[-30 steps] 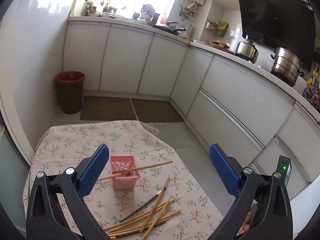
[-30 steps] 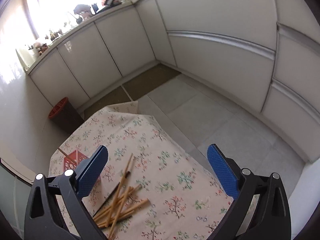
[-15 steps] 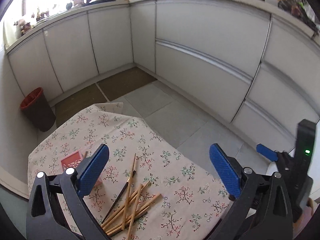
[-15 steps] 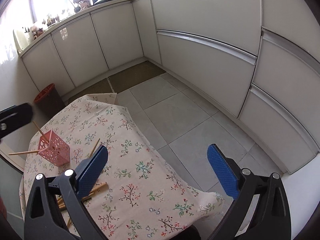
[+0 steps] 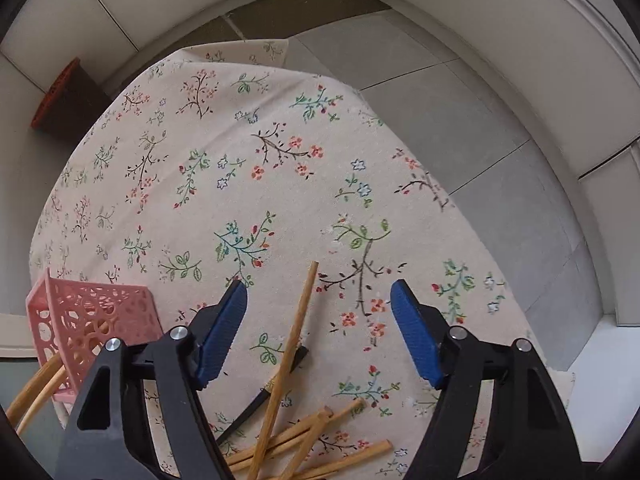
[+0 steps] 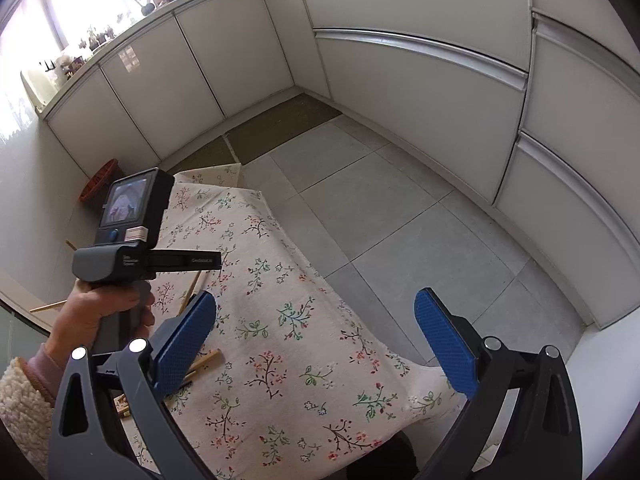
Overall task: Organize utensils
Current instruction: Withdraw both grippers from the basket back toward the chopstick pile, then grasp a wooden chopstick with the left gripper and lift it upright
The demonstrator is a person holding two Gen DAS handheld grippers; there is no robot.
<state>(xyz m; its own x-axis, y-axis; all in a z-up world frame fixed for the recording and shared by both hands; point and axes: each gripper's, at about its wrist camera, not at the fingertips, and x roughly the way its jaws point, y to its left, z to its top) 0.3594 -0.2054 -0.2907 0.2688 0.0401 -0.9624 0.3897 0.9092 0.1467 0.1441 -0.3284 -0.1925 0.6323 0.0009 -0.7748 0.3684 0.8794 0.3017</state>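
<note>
While you are holding the left hand-held gripper (image 5: 318,308) wide open and empty, one wooden chopstick (image 5: 286,364) is lying lengthwise between its jaws; the right hand-held gripper (image 6: 316,334), also gaping empty, is sitting farther off.

Soft daylight from a blown-out window (image 6: 60,8); sharp frames, strong fisheye-bent edges.

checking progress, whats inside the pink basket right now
At least two wooden chopsticks stick out of the pink basket. Its lattice wall and the frame edge hide the rest inside.
</note>
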